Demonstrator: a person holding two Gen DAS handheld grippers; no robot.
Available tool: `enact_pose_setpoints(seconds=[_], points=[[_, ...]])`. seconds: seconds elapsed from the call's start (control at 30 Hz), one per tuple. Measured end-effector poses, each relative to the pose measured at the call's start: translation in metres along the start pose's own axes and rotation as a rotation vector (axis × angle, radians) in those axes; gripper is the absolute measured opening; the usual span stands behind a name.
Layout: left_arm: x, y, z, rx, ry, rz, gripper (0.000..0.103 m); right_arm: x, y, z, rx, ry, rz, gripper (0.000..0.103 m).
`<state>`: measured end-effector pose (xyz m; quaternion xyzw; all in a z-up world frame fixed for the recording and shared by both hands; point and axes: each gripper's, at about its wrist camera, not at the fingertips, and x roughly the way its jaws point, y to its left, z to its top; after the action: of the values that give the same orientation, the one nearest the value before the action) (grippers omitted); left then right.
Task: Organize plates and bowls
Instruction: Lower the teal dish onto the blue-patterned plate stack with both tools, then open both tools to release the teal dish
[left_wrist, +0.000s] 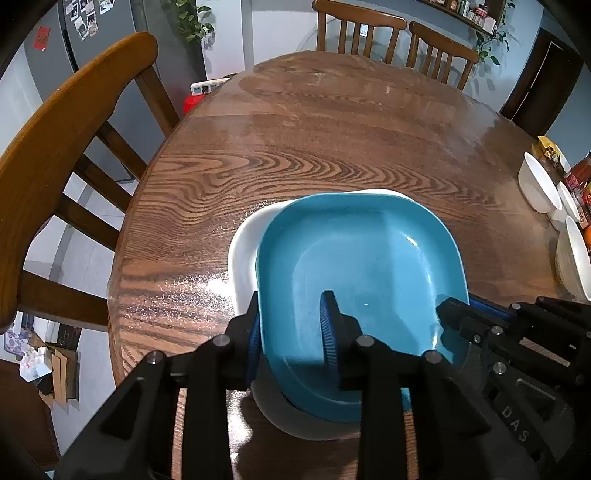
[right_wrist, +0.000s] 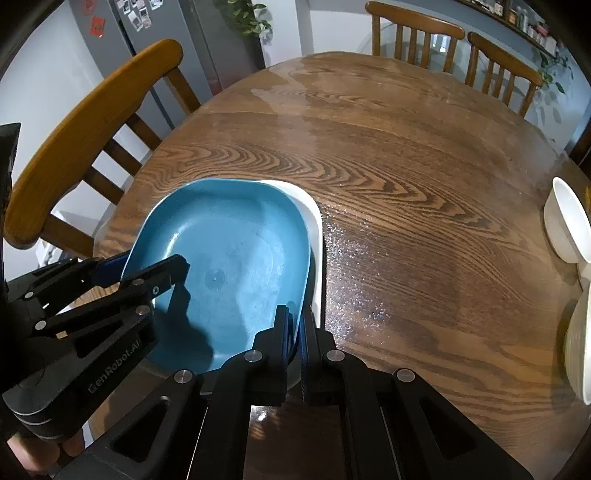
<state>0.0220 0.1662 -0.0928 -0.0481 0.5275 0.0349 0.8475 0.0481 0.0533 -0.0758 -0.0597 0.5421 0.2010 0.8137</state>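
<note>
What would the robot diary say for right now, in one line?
left gripper: shut on blue plate | right gripper: shut on blue plate | white plate: underneath

- Your right gripper pinches the blue plate rim
- Your left gripper straddles its opposite edge
- White plate lies underneath

Teal-blue plate, glossy, plain, sits between the jaws; white plate under it, plain. Bench is brown wood with dark wavy grain. Bowls right of the jaws are white. Left gripper and right gripper: black, with blue pads.
</note>
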Motion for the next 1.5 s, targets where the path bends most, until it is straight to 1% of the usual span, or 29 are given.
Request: enact_pose_setpoints(seconds=[0.4, 0.67, 0.93, 1.0, 1.07, 1.1, 1.13, 1.17, 1.5], points=[[0.004, 0.002, 0.001, -0.008, 0.011, -0.003, 0.031, 0.0, 0.0, -0.001, 0.004, -0.006, 0.001, 0.005], [0.001, -0.003, -0.001, 0.004, 0.001, -0.003, 0.042, -0.004, -0.002, -0.001, 0.008, -0.017, 0.005, 0.005], [-0.006, -0.004, -0.001, 0.004, -0.012, 0.006, 0.044, -0.01, -0.003, -0.002, 0.017, -0.039, -0.007, 0.005], [-0.009, -0.004, -0.002, 0.003, -0.017, 0.004, 0.047, -0.012, -0.004, -0.003, 0.022, -0.042, -0.006, 0.005], [-0.011, -0.005, -0.002, 0.004, -0.023, 0.003, 0.053, -0.014, -0.005, -0.003, 0.027, -0.045, -0.003, 0.005], [-0.013, -0.006, -0.003, 0.006, -0.029, 0.014, 0.057, -0.015, -0.006, -0.004, 0.029, -0.046, -0.001, 0.005], [-0.014, -0.006, -0.003, 0.007, -0.033, 0.02, 0.063, -0.016, -0.006, -0.004, 0.032, -0.049, 0.003, 0.005], [-0.017, -0.006, -0.004, 0.004, -0.039, 0.024, 0.064, -0.017, -0.007, -0.004, 0.034, -0.052, 0.006, 0.005], [-0.035, -0.002, -0.015, -0.034, -0.055, 0.038, 0.067, -0.03, -0.009, -0.011, 0.05, -0.062, 0.039, 0.005]])
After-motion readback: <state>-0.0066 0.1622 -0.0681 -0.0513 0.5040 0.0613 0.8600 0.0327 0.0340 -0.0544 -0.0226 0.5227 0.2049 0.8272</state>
